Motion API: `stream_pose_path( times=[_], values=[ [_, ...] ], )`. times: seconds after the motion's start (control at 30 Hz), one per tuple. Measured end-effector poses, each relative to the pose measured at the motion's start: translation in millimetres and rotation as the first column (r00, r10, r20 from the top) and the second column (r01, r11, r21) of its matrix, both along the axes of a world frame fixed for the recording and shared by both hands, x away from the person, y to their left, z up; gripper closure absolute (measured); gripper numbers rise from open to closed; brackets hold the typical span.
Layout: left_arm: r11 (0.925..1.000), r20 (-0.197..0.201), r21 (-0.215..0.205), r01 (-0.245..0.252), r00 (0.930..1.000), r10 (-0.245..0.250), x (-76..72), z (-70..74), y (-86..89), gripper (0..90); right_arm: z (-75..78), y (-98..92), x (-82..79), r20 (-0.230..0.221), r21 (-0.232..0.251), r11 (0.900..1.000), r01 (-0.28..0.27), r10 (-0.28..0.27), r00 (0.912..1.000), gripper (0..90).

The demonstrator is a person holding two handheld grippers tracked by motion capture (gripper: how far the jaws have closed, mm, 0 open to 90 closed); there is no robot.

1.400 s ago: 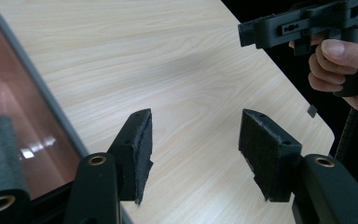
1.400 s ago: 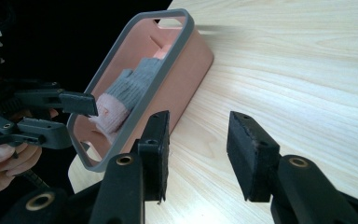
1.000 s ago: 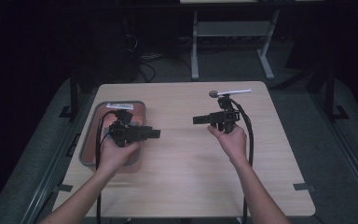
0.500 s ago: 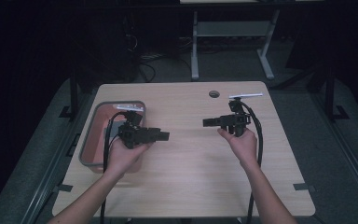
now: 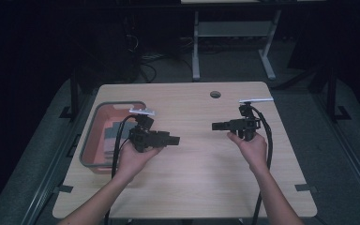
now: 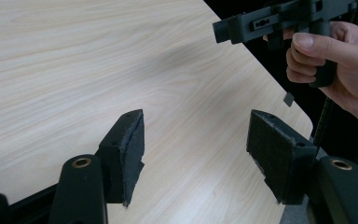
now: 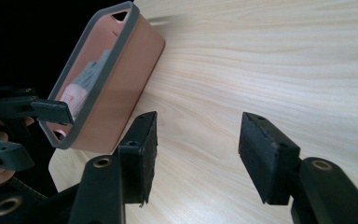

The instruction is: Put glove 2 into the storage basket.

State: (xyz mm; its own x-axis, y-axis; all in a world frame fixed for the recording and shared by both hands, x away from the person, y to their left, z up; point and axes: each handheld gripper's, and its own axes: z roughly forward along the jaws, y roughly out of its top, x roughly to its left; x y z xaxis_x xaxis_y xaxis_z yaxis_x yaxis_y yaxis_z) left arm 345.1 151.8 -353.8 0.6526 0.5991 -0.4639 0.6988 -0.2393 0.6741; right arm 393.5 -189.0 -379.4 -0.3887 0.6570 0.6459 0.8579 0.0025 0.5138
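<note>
My left gripper (image 5: 174, 139) hovers low over the wooden table (image 5: 197, 183), just right of the bin, and points right. My right gripper (image 5: 215, 125) is held over the table's right half and points left at it. A gap of bare wood lies between the two. In the left gripper view, my left gripper (image 6: 196, 154) has its jaws apart over bare wood, and the right gripper (image 6: 226, 30) faces it. In the right gripper view, my right gripper (image 7: 198, 149) also stands open. Both pairs of jaws have just been opening, with nothing between them.
A salmon bin with a grey rim (image 5: 90, 140) sits at the table's left edge and holds folded grey cloth (image 5: 110, 136); the bin (image 7: 121, 79) also shows in the right gripper view. A round cable hole (image 5: 215, 94) lies near the far edge. Cables trail down from both grippers.
Both hands have shifted to the right. The left gripper has come off the bin toward the table's middle. The right gripper has drawn toward the right edge.
</note>
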Motion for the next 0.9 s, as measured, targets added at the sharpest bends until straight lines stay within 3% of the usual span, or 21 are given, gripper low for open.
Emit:
stream_pose_path(
  times=[0.53,0.7,0.9],
  values=[
    [0.9992,-0.017,-0.013,0.038,0.9991,-0.039,-9.3,-16.9,-21.4,34.2,-18.9,-30.1,-11.5,-0.030,-0.002,0.999,0.037,-0.037,0.9989,45.0],
    [0.9987,-0.032,0.000,0.052,0.9981,-0.052,-10.9,-25.9,-28.1,33.9,-24.2,-35.2,-15.0,-0.037,-0.005,0.999,0.036,-0.036,0.9986,44.9],
    [0.9983,-0.035,-0.014,0.057,0.9977,-0.058,-15.8,-36.0,-33.0,33.4,-30.5,-40.1,-20.6,-0.043,0.003,0.999,0.041,-0.040,0.9982,44.7]
  ],
)
